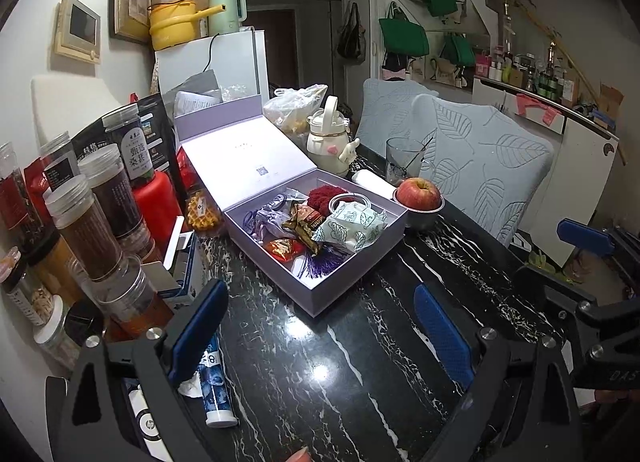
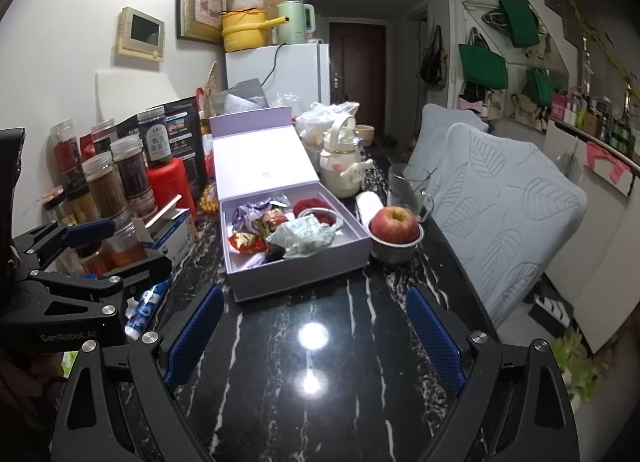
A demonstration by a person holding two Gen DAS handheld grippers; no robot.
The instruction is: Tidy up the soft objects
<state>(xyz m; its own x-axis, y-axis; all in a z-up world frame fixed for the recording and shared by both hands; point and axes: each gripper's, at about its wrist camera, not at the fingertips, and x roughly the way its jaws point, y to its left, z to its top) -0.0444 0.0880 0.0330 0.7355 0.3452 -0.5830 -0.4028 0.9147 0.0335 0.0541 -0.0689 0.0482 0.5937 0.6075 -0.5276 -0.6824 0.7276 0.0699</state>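
Lavender box (image 2: pixel 296 262) ahead of both claws already holds the soft items; left gripper (image 1: pixel 320 342) and right gripper (image 2: pixel 316 336) hover wide open, empty, so sorting looks nearly finished.

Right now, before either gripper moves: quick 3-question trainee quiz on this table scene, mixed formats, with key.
1. True or false: the lid of the lilac box is closed.
2. Multiple choice: the apple sits in A) the glass mug, B) a small metal bowl, C) the lilac box.
3. Fill in: the left gripper and right gripper are both ____ and holding nothing.

Key
1. False. The lid stands open behind the tray, and the red knit piece and patterned cloth pouch show inside.
2. B. The bowl stands on the black marble table, right of the box.
3. open
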